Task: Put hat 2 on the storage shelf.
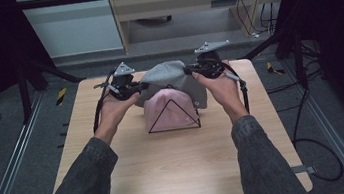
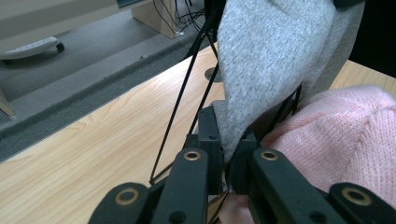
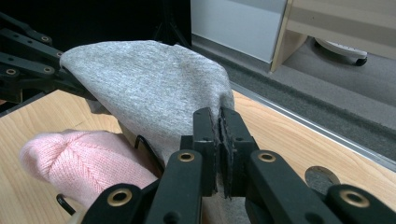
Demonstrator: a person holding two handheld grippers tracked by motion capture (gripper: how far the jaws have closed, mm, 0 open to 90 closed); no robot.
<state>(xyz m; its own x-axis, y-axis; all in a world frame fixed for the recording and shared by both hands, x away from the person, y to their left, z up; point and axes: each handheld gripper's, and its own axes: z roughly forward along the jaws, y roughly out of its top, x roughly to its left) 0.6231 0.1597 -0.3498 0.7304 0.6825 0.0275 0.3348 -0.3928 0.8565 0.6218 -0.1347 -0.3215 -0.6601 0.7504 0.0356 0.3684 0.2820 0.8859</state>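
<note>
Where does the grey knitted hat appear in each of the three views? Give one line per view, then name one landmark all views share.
High view: the grey hat is at upper centre, stretched between the two grippers, behind the pink hat.
Left gripper view: it hangs at upper right, its edge pinched in the jaws.
Right gripper view: it spreads across the centre, its edge clamped in the jaws.
Shared landmark: the pink hat on the black wire stand.

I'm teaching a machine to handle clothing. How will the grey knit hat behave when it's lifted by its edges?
The grey hat likely stays floppy: it sags between the left tool and the right tool, each pinching its edge. It seems light, since thin pinches carry it. It probably won't slip, as the knit bunches between the pads. It may drag on the wire stand.
</note>
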